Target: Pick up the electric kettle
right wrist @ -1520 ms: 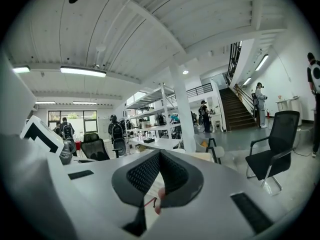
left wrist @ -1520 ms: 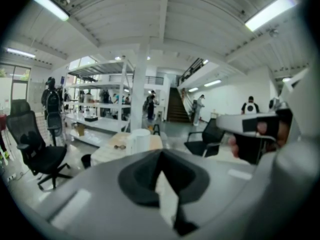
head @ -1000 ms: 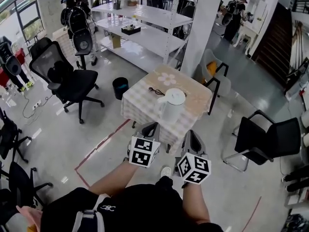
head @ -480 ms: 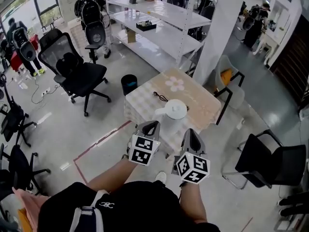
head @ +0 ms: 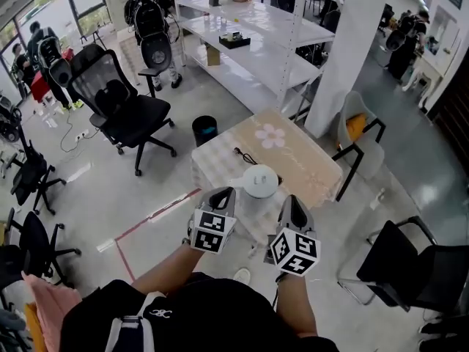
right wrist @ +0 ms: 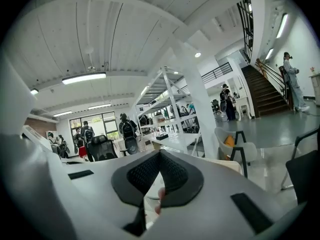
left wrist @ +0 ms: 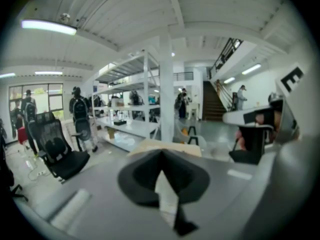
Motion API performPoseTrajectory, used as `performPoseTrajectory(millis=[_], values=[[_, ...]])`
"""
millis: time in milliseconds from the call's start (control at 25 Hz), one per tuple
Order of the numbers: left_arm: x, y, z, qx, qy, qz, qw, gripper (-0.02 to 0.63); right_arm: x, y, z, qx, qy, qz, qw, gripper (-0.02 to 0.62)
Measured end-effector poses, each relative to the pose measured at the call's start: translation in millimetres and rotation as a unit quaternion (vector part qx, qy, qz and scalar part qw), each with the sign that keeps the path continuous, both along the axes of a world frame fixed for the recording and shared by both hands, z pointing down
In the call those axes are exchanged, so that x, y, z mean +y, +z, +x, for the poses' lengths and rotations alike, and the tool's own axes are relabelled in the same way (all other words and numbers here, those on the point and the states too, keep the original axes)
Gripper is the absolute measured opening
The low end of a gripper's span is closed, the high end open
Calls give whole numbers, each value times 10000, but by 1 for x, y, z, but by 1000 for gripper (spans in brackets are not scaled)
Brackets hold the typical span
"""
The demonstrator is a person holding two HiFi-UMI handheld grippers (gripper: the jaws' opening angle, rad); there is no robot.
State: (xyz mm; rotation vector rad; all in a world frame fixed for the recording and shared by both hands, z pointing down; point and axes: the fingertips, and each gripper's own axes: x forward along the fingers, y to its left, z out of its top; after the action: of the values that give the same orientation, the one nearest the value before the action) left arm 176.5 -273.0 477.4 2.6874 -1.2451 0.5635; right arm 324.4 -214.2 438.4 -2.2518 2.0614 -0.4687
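The white electric kettle [head: 259, 183] stands near the front edge of a small table with a checked cloth [head: 311, 161], its lid facing up. My left gripper [head: 224, 191] is held just in front of the kettle on its left, jaws together and empty. On the kettle's right, my right gripper [head: 291, 199] is also closed and empty. In the left gripper view the left gripper [left wrist: 161, 154] has its pads meeting, with a pale sliver showing below them. The right gripper view shows the same closed pads on the right gripper [right wrist: 160, 153]. Neither gripper touches the kettle.
A thin black cable [head: 241, 155] lies on the cloth behind the kettle. A black office chair [head: 124, 108] and a black bin [head: 205, 129] stand to the left. White shelving [head: 256, 42], a white pillar [head: 344, 50], a grey chair [head: 360, 134] and a black chair [head: 410, 262] surround the table.
Both grippers and the head have come closer to the table. The kettle now sits just beyond the fingertips, between the two grippers. Jaws stay closed.
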Motion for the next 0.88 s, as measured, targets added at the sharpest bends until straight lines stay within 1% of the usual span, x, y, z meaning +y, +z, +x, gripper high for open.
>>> performPoseTrajectory(millis=[160, 320, 360, 400, 480, 640, 720, 880], values=[[-7, 8, 0, -81, -166, -103, 9998, 0, -13, 2, 7, -137, -115, -65, 9998, -9], [-20, 23, -5, -131, -414, -12, 9991, 11, -36, 8, 6, -220, -218, -148, 9994, -9], [-20, 28, -7, -141, -453, -30, 9989, 48, -39, 11, 4, -232, -266, -197, 9992, -9], [-21, 33, -10, -147, -483, -63, 9987, 66, -42, 13, 1, -224, -312, -230, 9990, -9], [-26, 43, -16, -186, -544, -130, 9983, 74, -47, 15, -7, -169, -387, -265, 9988, -9], [-32, 69, -24, -375, -574, -297, 9972, 153, -50, 18, -15, -116, -462, -382, 9981, -9], [-33, 84, -23, -469, -567, -365, 9966, 177, -50, 22, -12, -85, -435, -458, 9980, -9], [-38, 112, -21, -575, -476, -483, 9960, 206, -50, 30, -10, 68, -438, -619, 9971, -9]])
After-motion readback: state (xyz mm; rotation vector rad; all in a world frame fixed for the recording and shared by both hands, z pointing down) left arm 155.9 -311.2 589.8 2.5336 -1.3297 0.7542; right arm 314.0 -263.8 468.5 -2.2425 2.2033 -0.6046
